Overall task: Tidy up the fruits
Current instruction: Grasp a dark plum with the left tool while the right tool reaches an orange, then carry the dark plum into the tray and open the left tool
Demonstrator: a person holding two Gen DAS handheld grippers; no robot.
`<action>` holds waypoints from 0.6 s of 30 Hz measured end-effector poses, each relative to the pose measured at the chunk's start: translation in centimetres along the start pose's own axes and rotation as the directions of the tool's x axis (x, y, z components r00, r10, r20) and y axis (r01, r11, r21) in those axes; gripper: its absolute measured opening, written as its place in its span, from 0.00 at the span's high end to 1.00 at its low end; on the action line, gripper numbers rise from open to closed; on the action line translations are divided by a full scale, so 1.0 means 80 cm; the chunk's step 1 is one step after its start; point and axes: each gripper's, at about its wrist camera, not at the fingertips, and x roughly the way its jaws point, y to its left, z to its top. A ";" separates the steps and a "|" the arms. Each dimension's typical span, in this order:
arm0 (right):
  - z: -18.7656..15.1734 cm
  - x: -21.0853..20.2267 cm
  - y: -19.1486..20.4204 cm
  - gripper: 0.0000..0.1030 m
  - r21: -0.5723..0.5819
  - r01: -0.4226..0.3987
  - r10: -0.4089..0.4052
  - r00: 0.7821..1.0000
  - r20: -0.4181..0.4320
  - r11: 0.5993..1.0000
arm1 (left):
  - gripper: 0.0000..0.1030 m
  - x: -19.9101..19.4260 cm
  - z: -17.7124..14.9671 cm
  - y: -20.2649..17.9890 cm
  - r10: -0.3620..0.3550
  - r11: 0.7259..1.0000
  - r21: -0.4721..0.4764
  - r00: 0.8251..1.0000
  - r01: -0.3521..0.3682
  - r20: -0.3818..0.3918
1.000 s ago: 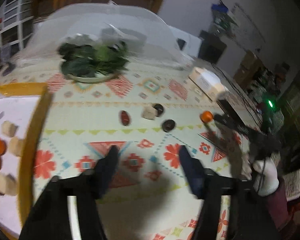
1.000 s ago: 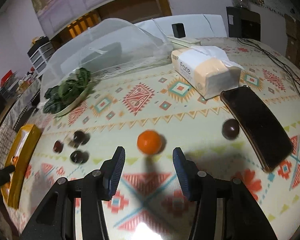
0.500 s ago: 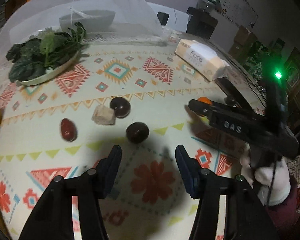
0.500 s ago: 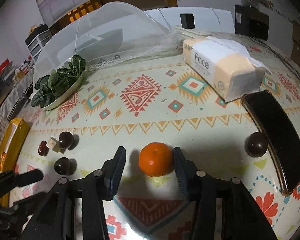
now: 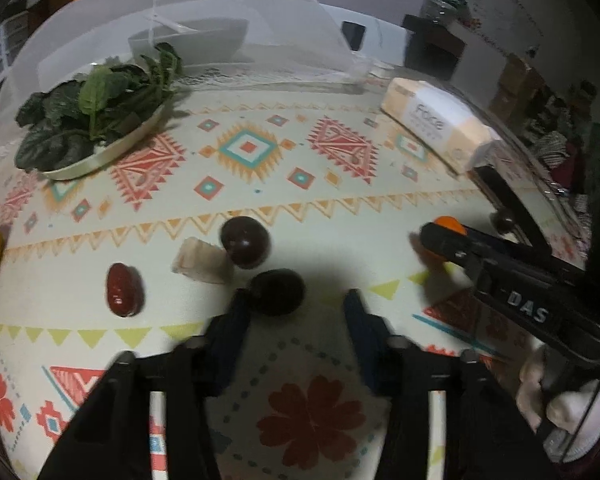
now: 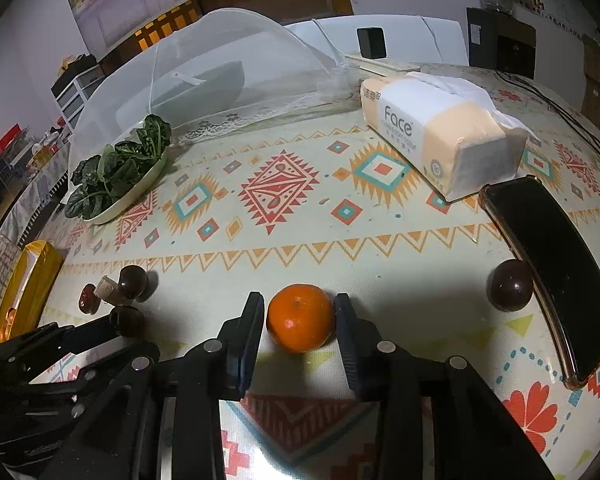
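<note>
An orange tangerine (image 6: 301, 317) lies on the patterned tablecloth between the fingers of my open right gripper (image 6: 298, 312); the jaws stand on both sides of it with small gaps. My open left gripper (image 5: 296, 304) reaches a dark round fruit (image 5: 278, 292), which sits just inside the left finger. Beyond it lie another dark round fruit (image 5: 245, 242), a pale chunk (image 5: 202, 261) and a red date (image 5: 123, 289). A third dark fruit (image 6: 509, 286) lies beside a black phone (image 6: 556, 264). The yellow tray (image 6: 26, 280) is at the far left.
A plate of leafy greens (image 5: 96, 116) stands at the back left under the edge of a white mesh food cover (image 6: 204, 76). A tissue pack (image 6: 440, 136) lies at the back right. The right gripper (image 5: 500, 272) shows in the left wrist view.
My left gripper has moved forward up to the nearest dark fruit. My right gripper has advanced so the tangerine now sits between its fingers.
</note>
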 end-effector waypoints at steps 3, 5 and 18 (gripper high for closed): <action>0.000 0.000 0.000 0.63 0.003 -0.003 0.003 1.000 0.002 1.000 | 0.77 -0.003 -0.002 0.011 -0.018 0.999 -0.033 1.000 0.019 0.007; -0.001 -0.001 -0.001 0.63 0.006 -0.004 0.004 1.000 0.003 1.000 | 0.77 -0.007 -0.006 0.019 -0.023 0.999 -0.045 1.000 0.024 0.010; -0.004 -0.009 0.003 0.63 -0.007 -0.024 0.024 0.999 0.035 1.000 | 0.77 -0.115 -0.054 0.057 -0.014 0.998 -0.056 0.990 0.022 0.142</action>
